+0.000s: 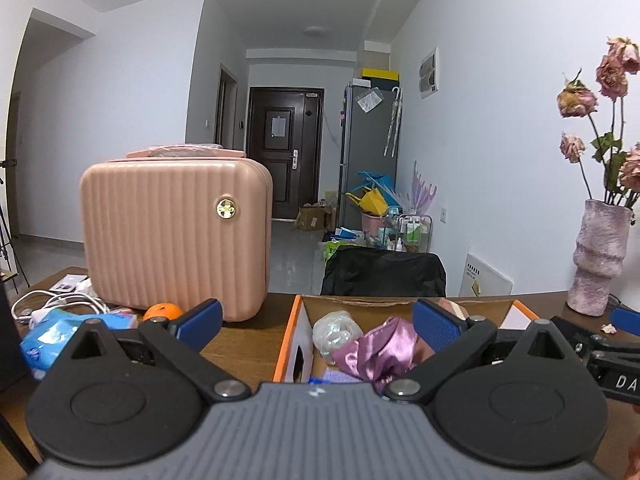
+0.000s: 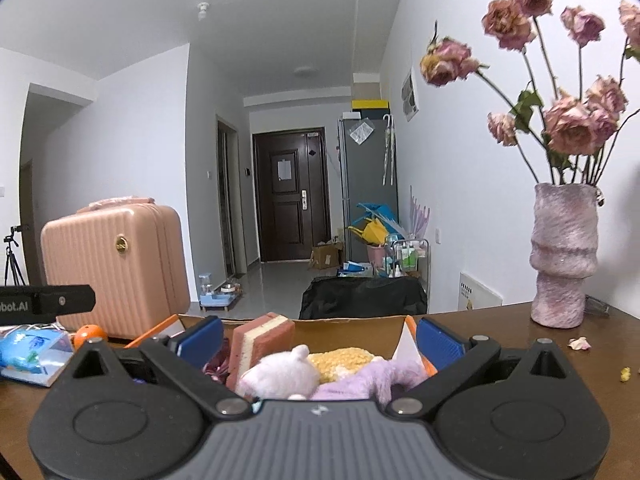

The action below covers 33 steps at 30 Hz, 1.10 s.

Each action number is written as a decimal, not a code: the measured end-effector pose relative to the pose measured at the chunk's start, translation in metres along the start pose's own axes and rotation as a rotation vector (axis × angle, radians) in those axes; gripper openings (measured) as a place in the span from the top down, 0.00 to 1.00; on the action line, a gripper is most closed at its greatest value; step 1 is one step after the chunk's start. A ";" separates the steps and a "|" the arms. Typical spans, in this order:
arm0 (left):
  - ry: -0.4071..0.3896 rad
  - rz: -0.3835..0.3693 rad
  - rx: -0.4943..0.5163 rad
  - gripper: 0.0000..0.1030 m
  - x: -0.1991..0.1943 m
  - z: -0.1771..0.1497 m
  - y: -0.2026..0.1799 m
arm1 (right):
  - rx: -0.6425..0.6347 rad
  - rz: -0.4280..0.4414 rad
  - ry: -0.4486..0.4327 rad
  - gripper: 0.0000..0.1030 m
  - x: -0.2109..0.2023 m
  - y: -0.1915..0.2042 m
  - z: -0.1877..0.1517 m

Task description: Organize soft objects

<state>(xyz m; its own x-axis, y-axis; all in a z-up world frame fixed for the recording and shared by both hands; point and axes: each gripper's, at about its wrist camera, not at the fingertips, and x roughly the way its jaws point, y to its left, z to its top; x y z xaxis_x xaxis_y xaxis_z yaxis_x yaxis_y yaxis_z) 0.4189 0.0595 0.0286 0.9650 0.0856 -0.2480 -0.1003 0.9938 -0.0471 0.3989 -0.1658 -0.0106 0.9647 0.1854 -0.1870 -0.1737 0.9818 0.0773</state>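
Soft objects in orange-edged box [image 1: 294, 320], shiny purple satin cloth [image 1: 376, 350], white plush [image 2: 280, 374], both tools released, empty

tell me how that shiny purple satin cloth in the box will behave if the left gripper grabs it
The purple satin cloth lies crumpled in loose folds, so it will probably be floppy and trail down when lifted. Its glossy sheen suggests it may slip between the pads unless pinched on a thick fold. It looks light, so the cardboard box likely stays put.
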 end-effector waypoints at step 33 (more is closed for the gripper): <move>0.002 0.012 0.019 0.00 -0.251 -0.094 0.024 | -0.061 0.075 -0.006 0.00 -0.251 0.003 -0.056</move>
<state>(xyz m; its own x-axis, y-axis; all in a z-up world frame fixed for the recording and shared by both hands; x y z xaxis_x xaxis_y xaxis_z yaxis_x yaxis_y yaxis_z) 0.1519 0.0556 -0.0015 0.9633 0.0972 -0.2503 -0.1069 0.9939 -0.0254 0.1451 -0.2068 -0.0178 0.9497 0.2586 -0.1768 -0.2572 0.9659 0.0313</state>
